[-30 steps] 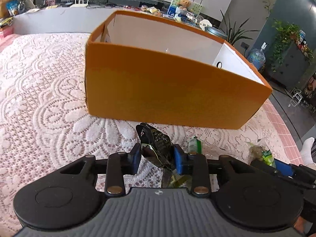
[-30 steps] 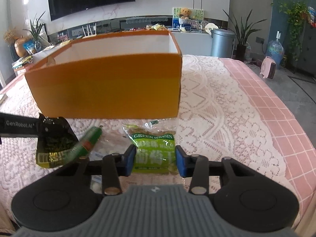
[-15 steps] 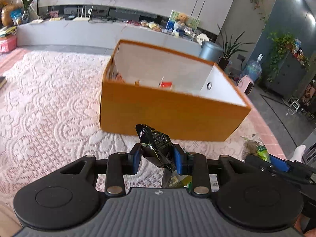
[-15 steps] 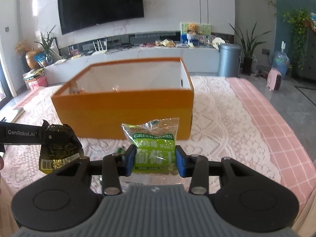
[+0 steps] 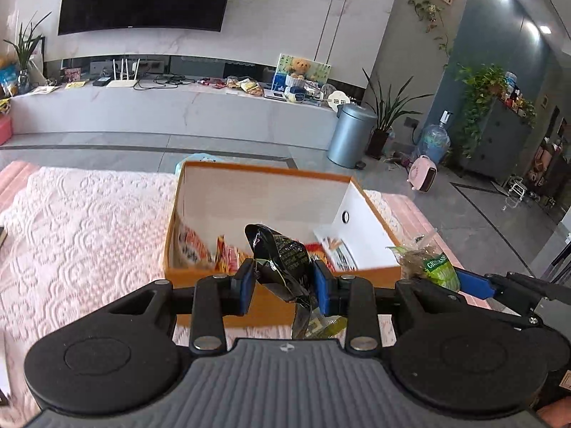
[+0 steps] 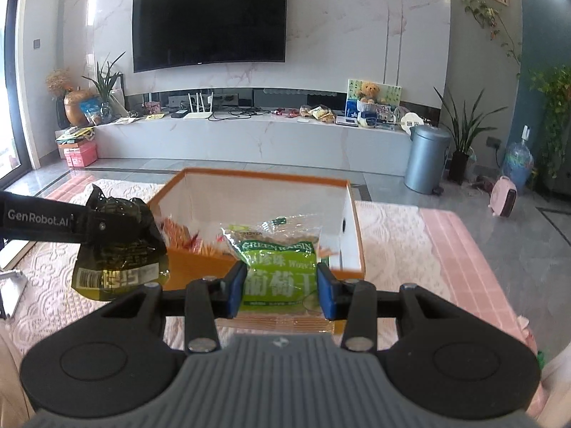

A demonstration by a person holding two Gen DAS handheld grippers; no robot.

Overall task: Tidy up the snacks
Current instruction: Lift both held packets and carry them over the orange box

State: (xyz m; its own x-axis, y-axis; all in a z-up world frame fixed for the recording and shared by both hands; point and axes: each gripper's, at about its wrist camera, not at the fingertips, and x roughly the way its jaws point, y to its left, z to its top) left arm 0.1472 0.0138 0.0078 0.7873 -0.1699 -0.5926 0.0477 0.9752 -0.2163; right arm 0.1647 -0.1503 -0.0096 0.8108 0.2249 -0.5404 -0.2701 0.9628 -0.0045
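An orange cardboard box point(image 5: 371, 274) point(image 6: 200, 264) with white inner walls stands on the lace-covered table, several snack packs lying inside. My left gripper point(image 5: 284, 287) is shut on a dark crinkled snack packet point(image 5: 282, 260), held in the air just before the box's near wall. The same packet point(image 6: 121, 249) hangs at the left of the right wrist view. My right gripper point(image 6: 281, 290) is shut on a green raisin bag point(image 6: 280, 267), also lifted in front of the box. That bag point(image 5: 433, 262) shows at the right of the left wrist view.
A pink lace cloth point(image 5: 82, 221) covers the table around the box. Beyond the table's far edge lie grey floor tiles, a metal bin point(image 6: 426, 158), potted plants, a pink heater point(image 6: 503, 196) and a long white TV counter point(image 6: 249, 139).
Both grippers have risen with their packets, off the table. The box's inside and the snacks in it have come into sight, and the room beyond fills more of both views.
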